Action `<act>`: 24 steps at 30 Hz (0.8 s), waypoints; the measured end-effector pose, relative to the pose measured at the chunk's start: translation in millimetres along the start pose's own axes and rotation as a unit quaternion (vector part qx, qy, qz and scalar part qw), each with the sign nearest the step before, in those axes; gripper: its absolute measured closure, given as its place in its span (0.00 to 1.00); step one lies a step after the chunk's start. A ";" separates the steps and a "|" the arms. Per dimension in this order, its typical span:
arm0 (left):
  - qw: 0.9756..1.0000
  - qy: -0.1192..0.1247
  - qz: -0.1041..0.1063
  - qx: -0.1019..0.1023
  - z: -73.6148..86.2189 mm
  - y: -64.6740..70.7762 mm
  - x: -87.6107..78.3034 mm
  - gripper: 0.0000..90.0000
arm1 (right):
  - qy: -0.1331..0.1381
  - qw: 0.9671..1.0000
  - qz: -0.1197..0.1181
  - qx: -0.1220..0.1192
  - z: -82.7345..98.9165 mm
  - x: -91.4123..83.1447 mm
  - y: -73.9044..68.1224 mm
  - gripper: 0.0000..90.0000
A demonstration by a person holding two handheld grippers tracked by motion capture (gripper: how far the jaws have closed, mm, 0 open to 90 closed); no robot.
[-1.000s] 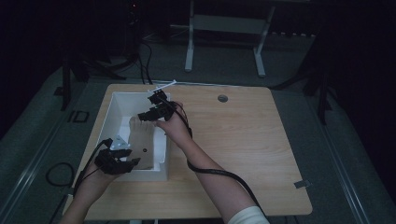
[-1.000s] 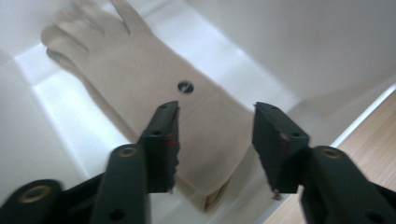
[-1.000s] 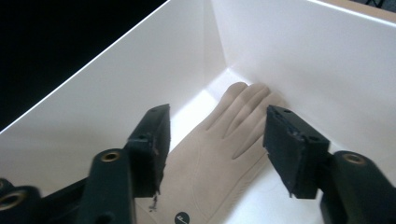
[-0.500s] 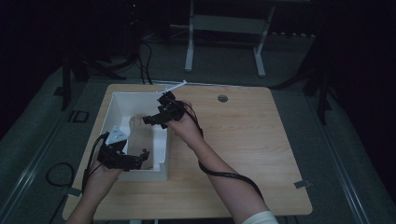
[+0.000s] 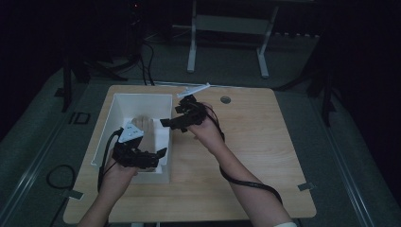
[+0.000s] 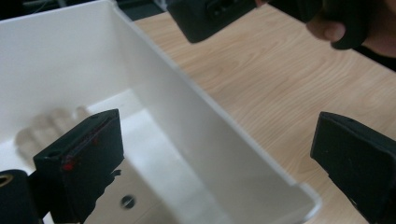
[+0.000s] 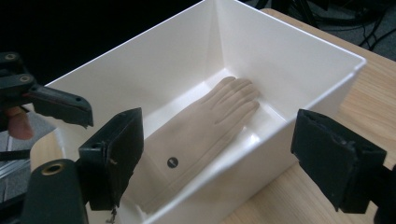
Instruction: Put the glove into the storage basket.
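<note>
The left gripper point(image 5: 158, 153) sits at about seven o'clock from table centre, jaws spread wide and pointing toward three o'clock. The right gripper point(image 5: 165, 123), near eleven o'clock, seems aimed toward nine o'clock, jaws likewise apart, forearm reaching in from five o'clock.

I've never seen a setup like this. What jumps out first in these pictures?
A pale, skin-coloured glove lying flat on the bottom of an open white box at the left of a wooden table. A person holds two black grippers at the box's right wall: the left gripper straddling it, the right gripper farther along, both open.
</note>
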State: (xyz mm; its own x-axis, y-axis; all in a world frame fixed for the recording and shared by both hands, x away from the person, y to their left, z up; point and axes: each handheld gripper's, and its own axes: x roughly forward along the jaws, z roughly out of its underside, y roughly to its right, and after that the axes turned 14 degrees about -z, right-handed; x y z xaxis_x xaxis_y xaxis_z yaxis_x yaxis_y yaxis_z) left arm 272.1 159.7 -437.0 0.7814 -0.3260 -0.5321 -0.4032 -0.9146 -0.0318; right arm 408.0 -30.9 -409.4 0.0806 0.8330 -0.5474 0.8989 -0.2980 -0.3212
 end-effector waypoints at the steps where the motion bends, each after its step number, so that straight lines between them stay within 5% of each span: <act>1: 1.000 0.000 0.004 0.001 -1.3 2.4 0.5 0.03 | 0.000 1.000 0.001 -0.001 2.6 -4.2 0.2 0.19; 11: 0.998 0.019 0.035 0.038 -21.3 39.4 2.6 0.03 | 0.009 1.000 0.013 -0.005 23.8 -41.6 4.2 0.18; 24: 0.993 0.029 0.091 0.074 -32.1 84.8 14.4 0.03 | 0.020 0.999 0.028 0.007 57.6 -80.4 14.1 0.17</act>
State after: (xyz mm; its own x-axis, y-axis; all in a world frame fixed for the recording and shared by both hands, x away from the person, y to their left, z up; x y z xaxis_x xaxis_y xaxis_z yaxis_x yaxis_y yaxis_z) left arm 264.5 69.7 -420.1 0.7139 -0.4992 -0.4912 -0.6018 -0.7959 -0.0657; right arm 389.4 -128.9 -414.4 0.1487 0.8329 -0.5331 0.8866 -0.3510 -0.3011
